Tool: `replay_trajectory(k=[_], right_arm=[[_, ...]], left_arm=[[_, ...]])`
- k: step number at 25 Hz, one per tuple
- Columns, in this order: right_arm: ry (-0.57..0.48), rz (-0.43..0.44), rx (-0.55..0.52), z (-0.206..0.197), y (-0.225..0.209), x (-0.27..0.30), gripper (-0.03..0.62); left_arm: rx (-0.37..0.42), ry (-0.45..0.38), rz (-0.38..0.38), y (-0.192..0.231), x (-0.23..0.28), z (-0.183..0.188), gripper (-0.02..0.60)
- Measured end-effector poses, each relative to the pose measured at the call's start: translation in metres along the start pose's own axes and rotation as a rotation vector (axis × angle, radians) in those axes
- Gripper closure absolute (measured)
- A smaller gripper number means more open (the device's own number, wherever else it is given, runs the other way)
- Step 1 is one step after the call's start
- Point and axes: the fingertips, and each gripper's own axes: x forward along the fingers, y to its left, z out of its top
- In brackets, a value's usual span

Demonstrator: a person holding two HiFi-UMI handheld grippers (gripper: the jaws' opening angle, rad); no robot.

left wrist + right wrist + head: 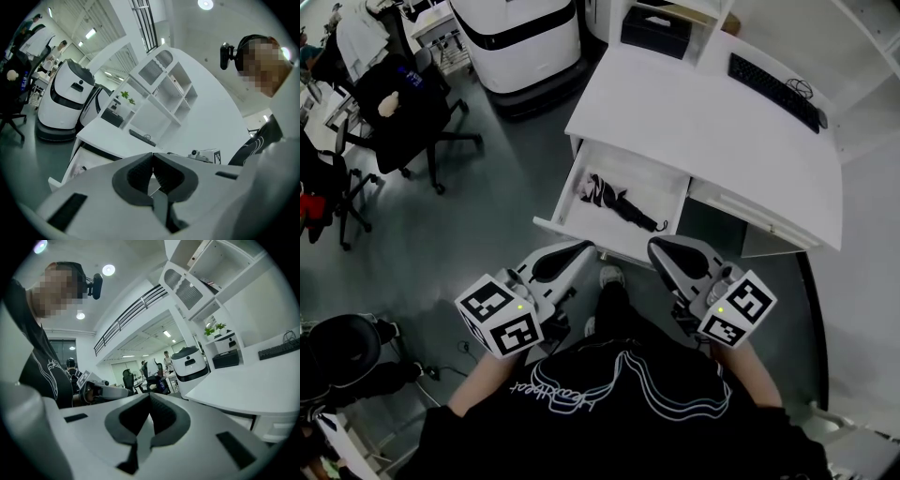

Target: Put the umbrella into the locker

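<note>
A folded black umbrella (617, 200) lies inside the pulled-out white drawer (577, 177) under the white desk (703, 122); the drawer's inside (79, 164) also shows at the lower left of the left gripper view. My left gripper (586, 246) is held just short of the drawer's front edge, jaws shut with nothing between them. The right gripper (654, 246) hangs beside it at the same edge, also shut and empty. In the gripper views the left gripper (153, 157) and the right gripper (150, 397) each show their dark pads pressed together. Each gripper points toward the other.
A black keyboard (773, 91) lies on the desk's far right. A white wheeled machine (520, 37) stands beyond the desk's left end, and black office chairs (403, 112) stand at the left. White shelves (159, 89) rise behind the desk. My foot (611, 277) is below the drawer front.
</note>
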Motion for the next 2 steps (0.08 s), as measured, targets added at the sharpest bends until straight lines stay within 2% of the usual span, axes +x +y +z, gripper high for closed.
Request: replay_trajectory(k=[2], right_arm=[[0.003, -0.001, 0.006, 0.0001, -0.0097, 0.0031, 0.591]], left_arm=[[-0.013, 0.001, 0.001, 0.0063, 0.0078, 0.0013, 0.577]])
